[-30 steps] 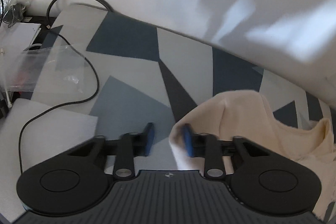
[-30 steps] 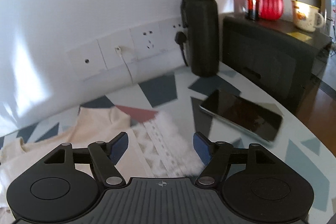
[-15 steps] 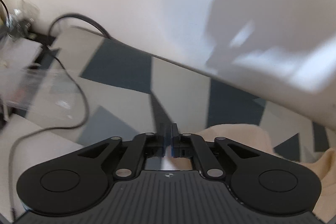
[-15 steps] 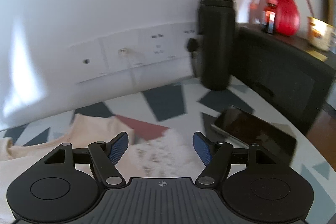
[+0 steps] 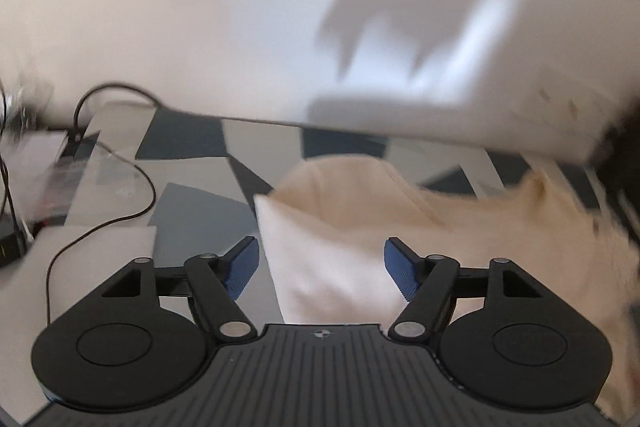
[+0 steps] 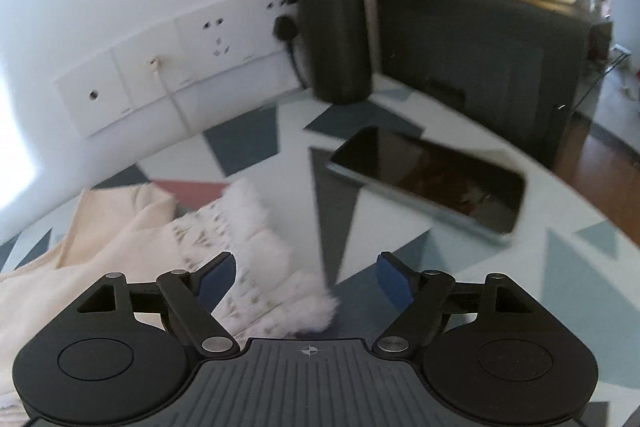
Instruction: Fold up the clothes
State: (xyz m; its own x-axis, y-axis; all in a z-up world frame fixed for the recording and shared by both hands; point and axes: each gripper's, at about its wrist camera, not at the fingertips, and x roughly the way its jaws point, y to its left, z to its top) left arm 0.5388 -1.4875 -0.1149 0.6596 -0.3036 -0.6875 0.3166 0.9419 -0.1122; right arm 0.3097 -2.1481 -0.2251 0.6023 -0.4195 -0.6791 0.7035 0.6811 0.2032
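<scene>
A cream garment point(image 5: 360, 223) lies on the patterned table, one folded end bulging up toward the left wrist camera. My left gripper point(image 5: 321, 267) is open, its blue pads on either side of that end, not closed on it. In the right wrist view the same garment point(image 6: 132, 227) shows its white fluffy lace-trimmed hem point(image 6: 272, 267). My right gripper point(image 6: 306, 281) stands open just above that hem's corner, holding nothing.
A dark phone point(image 6: 428, 179) lies right of the hem. A black bottle point(image 6: 332, 7), wall sockets point(image 6: 172, 67) and a black cabinet point(image 6: 480, 47) with a red vase stand behind. A black cable point(image 5: 132, 187) and clutter sit at the table's left end.
My left gripper was shut on the garment's edge half a second ago and has now opened, leaving the cloth folded over. The right gripper stayed open and shifted slightly over the hem.
</scene>
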